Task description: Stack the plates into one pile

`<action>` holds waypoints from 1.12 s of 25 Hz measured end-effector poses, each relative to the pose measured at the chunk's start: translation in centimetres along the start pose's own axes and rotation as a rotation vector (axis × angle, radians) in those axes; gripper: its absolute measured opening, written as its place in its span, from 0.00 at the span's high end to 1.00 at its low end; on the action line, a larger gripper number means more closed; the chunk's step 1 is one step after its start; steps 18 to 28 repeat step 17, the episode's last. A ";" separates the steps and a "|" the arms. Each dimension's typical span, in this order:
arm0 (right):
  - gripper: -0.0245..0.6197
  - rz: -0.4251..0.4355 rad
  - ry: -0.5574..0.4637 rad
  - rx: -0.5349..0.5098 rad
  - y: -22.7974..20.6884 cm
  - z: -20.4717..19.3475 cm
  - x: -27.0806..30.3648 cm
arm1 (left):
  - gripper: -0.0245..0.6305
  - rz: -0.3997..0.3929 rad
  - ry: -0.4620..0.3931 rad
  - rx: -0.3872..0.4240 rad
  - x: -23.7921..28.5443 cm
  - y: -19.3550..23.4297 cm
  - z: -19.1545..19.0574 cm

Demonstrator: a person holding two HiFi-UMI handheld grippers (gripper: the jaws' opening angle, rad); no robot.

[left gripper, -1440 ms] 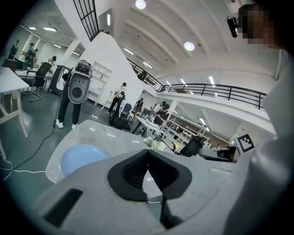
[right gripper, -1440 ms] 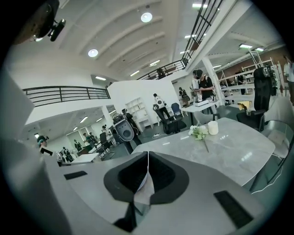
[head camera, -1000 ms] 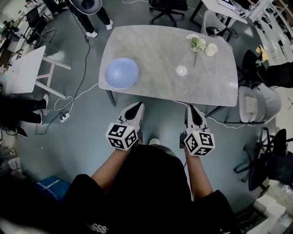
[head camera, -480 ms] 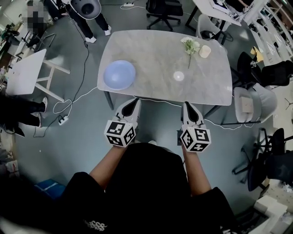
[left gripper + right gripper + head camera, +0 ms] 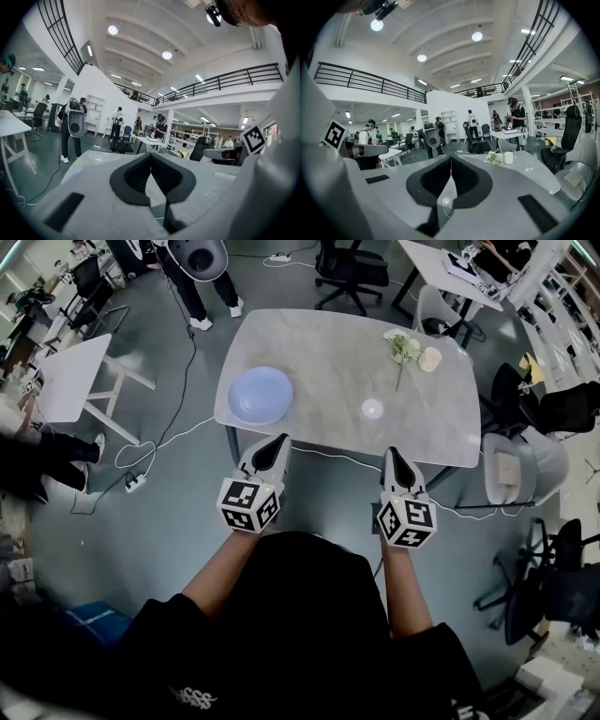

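Observation:
A pale blue plate [image 5: 261,395] lies on the left part of the grey marble table [image 5: 328,362]. A small white plate [image 5: 372,409] lies to its right, apart from it, and shows again through the jaw gap in the right gripper view [image 5: 446,201]. My left gripper [image 5: 275,446] is shut and empty, hanging just off the table's near edge below the blue plate. My right gripper [image 5: 392,457] is likewise shut and empty, off the near edge below the small white plate. Both sets of jaws meet tip to tip in the gripper views [image 5: 151,154] [image 5: 451,157].
A white flower sprig [image 5: 405,345] and a small cream cup [image 5: 430,359] sit at the table's far right. A white side table [image 5: 70,381] stands to the left, chairs [image 5: 525,460] to the right, and a white cable [image 5: 159,442] runs across the floor.
Both grippers have lifted a little in front of the table's near edge and stayed shut. The plates have not moved on the table.

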State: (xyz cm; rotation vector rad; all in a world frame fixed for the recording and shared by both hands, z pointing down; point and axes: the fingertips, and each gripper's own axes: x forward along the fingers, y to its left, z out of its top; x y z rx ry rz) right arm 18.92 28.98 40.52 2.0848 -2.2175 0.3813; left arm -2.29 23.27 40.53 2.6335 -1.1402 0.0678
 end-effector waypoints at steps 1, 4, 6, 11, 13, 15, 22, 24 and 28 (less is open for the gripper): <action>0.94 0.003 -0.001 0.002 0.3 0.0 0.0 | 0.94 -0.002 -0.001 -0.001 -0.1 0.0 0.1; 0.94 0.010 -0.001 0.010 1.1 -0.1 -0.2 | 0.94 -0.006 0.006 -0.009 -0.4 0.1 0.1; 0.94 0.009 -0.004 0.015 1.1 -0.1 -0.6 | 0.94 -0.014 0.006 -0.014 -0.3 -0.4 -0.2; 0.94 -0.028 -0.013 0.033 -0.2 -0.4 -2.3 | 0.94 -0.055 0.002 -0.026 0.3 -2.3 -0.8; 0.94 -0.056 -0.008 0.032 -1.0 -0.9 -3.0 | 0.94 -0.068 -0.003 -0.026 0.1 -3.1 -1.2; 0.94 -0.081 -0.004 0.026 -1.8 -1.2 -3.6 | 0.94 -0.075 -0.005 -0.028 0.1 -3.7 -1.5; 0.94 -0.098 -0.002 0.022 -2.7 -1.2 -4.0 | 0.94 -0.080 -0.005 -0.032 0.2 -4.1 -1.6; 0.94 -0.098 -0.002 0.022 -2.7 -1.2 -4.0 | 0.94 -0.080 -0.005 -0.032 0.2 -4.1 -1.6; 0.94 -0.098 -0.002 0.022 -2.7 -1.2 -4.0 | 0.94 -0.080 -0.005 -0.032 0.2 -4.1 -1.6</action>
